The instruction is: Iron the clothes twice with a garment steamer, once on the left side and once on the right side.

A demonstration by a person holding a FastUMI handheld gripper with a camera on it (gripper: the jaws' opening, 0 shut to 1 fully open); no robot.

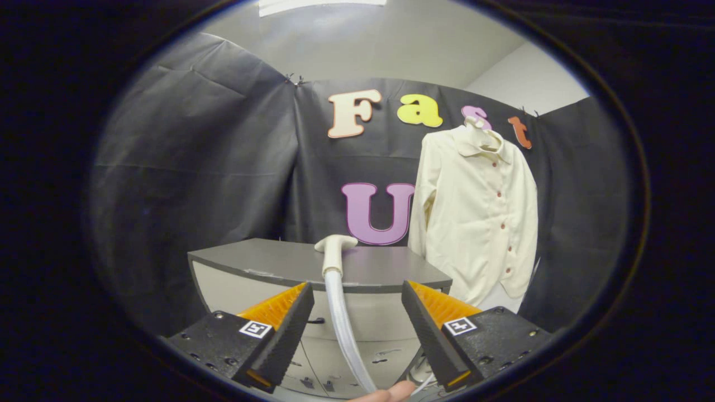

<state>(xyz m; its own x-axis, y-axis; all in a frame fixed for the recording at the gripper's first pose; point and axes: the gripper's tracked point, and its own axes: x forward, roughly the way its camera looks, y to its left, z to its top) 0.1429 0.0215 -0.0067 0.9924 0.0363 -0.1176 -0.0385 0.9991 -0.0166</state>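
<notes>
Black cloth walls the booth on all sides, pale ceiling in the upper part of the frame. Lower left to centre: grey-topped bench (385, 268) with pale drawer fronts below. On its near edge, centre frame, the garment steamer head (335, 245) rests with its nozzle on top, pale handle dropping over the edge into a translucent hose (343, 329) that runs down between the claw fingers. It is probably parked there so the handle overhangs and can be gripped from the front. Claw (357, 329) at lower centre, released: fingers spread wide, one on each side of the hose, neither touching it. A fingertip (391, 393) of the person shows at the very bottom, just beside the hose. Right of centre: cream button-up shirt (480, 218) hung on a hanger (476, 124) against the cloth, front facing out, flat and open for steaming on both sides. Shirt hangs beyond and right of the bench, well apart from the steamer. Judgement: grasp not yet made, no ironing pass started; next step is closing on the handle.
</notes>
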